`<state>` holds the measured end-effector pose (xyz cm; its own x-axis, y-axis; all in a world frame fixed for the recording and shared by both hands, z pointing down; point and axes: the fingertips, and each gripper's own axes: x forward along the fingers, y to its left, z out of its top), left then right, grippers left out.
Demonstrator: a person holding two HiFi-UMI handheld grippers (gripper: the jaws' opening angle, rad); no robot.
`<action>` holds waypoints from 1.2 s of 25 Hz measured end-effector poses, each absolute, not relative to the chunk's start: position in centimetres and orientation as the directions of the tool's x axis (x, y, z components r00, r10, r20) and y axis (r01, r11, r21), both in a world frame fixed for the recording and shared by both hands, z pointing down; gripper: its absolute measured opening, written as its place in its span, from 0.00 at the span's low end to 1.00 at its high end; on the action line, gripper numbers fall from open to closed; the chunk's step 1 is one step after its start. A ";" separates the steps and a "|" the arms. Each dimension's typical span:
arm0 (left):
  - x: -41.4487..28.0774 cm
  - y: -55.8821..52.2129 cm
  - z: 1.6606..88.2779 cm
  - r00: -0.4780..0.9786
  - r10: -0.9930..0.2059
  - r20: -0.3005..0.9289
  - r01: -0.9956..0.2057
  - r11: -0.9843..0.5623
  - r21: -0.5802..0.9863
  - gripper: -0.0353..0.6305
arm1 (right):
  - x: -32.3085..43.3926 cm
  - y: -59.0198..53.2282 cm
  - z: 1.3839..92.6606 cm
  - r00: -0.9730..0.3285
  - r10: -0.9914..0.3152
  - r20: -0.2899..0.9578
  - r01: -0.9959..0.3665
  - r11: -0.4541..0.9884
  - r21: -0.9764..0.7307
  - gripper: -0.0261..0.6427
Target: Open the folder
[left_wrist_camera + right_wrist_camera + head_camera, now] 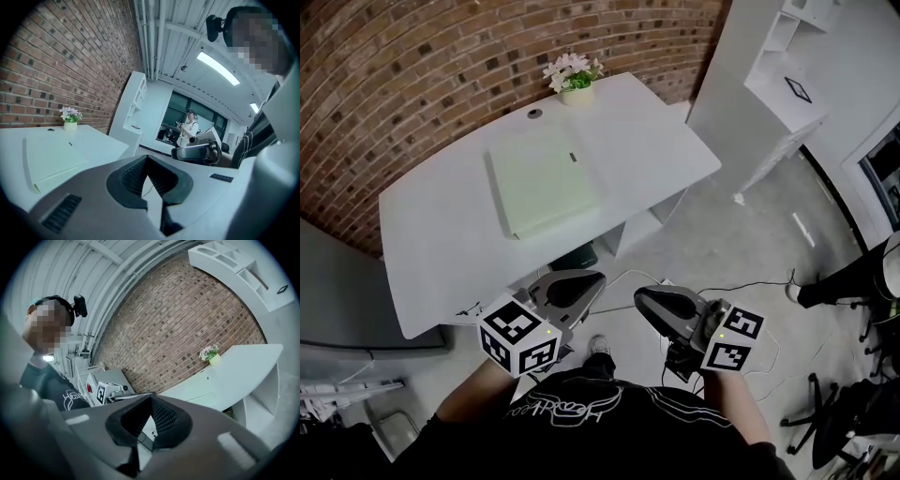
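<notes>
Pretty much pre-start here: approach step, nothing touched yet. Pale green folder (546,178) lying flat and closed on the white bench (431,225), on the near side of the flower pot (577,94) and a bit left of it in the head view, near but not touching. Little dark tab (573,157) on the cover, at the edge facing the pot. Small round grommet-looking thing (534,112) just left of the pot.

Left tongs (148,158) pressed together, nothing between them. Right tongs (150,398) same deal, pinched closed on air. Both well apart from the pot, off the bench's near edge entirely, down by the person's chest, aimed roughly toward the folder.

Next move, best guess: bring both in over the bench, spread one pair, catch the cover's free edge and swing it over, probably with the other pair pinning the rest down. No telling spine side from free side at this range, so worth a look before committing. Thin cover flat on a smooth top, so likely fiddly to get a tip under.

Containers: pot holding a small bunch of pale flowers (572,67) with green leaves. Folder closed, contents hidden. White shelf unit (778,80) far right of the pot, compartments too small to read.
</notes>
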<state>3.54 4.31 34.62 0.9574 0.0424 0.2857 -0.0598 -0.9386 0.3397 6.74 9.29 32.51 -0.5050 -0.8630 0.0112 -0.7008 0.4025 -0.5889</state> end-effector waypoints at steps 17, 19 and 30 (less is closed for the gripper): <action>5.6 -5.7 37.5 0.932 -0.123 0.340 -0.226 -0.932 0.284 0.05 | 9.8 0.9 35.6 -0.581 -0.813 0.049 -0.679 0.451 -0.579 0.04; 5.5 -5.8 38.0 0.925 -0.136 0.354 -0.240 -0.932 0.271 0.05 | 9.6 0.8 36.0 -0.587 -0.808 0.054 -0.673 0.449 -0.587 0.04; 5.1 -8.3 41.0 0.847 -0.246 0.471 -0.341 -0.931 0.128 0.10 | 10.5 -0.5 37.4 -0.627 -0.775 0.073 -0.630 0.451 -0.632 0.04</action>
